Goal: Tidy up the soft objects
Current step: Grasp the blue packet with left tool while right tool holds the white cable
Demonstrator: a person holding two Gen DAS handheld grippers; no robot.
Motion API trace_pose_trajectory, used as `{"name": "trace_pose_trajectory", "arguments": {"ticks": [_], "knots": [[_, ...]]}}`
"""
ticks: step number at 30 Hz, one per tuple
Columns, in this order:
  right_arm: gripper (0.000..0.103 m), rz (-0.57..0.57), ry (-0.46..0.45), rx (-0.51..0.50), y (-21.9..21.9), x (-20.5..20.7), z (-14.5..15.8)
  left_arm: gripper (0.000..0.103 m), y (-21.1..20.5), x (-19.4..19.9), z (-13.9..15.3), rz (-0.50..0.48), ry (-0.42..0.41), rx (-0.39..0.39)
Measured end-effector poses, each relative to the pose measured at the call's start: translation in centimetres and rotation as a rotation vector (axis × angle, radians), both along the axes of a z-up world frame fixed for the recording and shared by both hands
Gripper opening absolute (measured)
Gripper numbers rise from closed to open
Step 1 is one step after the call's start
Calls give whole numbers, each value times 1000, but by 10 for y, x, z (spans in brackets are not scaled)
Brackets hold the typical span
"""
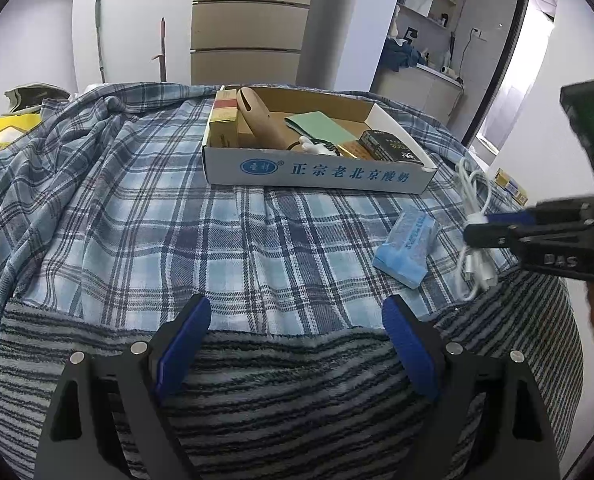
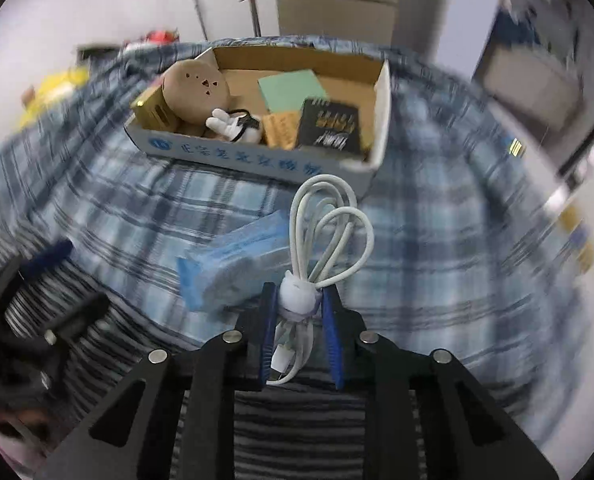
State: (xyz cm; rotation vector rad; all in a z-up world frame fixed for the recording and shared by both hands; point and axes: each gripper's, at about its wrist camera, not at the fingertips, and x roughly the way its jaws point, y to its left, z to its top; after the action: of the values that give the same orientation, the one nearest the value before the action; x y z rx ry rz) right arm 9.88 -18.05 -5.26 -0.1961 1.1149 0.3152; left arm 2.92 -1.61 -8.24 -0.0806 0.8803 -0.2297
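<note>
The right tongs (image 2: pixel 299 300) pinch the bundled white cable (image 2: pixel 329 224) just beside the blue packet (image 2: pixel 233 268), near the cardboard box (image 2: pixel 257 160). The left tongs (image 1: pixel 297 316) gape wide, empty, over the bed (image 1: pixel 137 220). The right view's edges are blurred.

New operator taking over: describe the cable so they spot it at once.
Start at the cardboard box on the plaid cloth. The white coiled cable hangs before it in the right gripper, beside a blue tissue pack. Only it has loops.

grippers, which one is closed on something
The right gripper: its blue pads pinch the bundled white cable, while the left gripper stands wide open and empty.
</note>
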Motion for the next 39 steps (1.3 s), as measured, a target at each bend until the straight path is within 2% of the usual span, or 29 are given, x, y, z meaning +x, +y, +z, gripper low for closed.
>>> {"name": "trace_pose_trajectory", "arguments": {"ticks": [2, 4, 7, 12, 15, 19, 22, 24, 30, 31, 32, 39], "knots": [[22, 79, 27, -9, 1, 0, 2, 89, 0, 0, 0, -1, -1, 2], [22, 96, 40, -24, 4, -1, -1, 89, 0, 0, 0, -1, -1, 3], [22, 69, 23, -43, 3, -1, -12, 89, 0, 0, -1, 0, 5, 6], [26, -43, 21, 33, -2, 0, -26, 89, -3, 2, -3, -2, 16, 23], [26, -113, -85, 4, -2, -10, -32, 89, -4, 1, -2, -7, 13, 30], [16, -134, -184, 17, 0, -24, -28, 89, -12, 1, 7, -78, -3, 33], [16, -111, -225, 79, -6, -31, -13, 89, -30, 3, 16, -153, -22, 108], [16, -96, -247, 86, -7, -34, -5, 89, -43, 9, 22, -201, -44, 149], [16, -147, -255, 69, -21, -42, 1, 89, -76, 46, 20, -299, -1, 131], [16, -158, -257, 75, -25, -44, 1, 86, -81, 51, 19, -312, 12, 130], [16, -167, -257, 78, -29, -45, 0, 83, -87, 55, 16, -322, 24, 134], [16, -172, -263, 105, -51, -57, -5, 81, -111, 78, -14, -364, 126, 139]]}}
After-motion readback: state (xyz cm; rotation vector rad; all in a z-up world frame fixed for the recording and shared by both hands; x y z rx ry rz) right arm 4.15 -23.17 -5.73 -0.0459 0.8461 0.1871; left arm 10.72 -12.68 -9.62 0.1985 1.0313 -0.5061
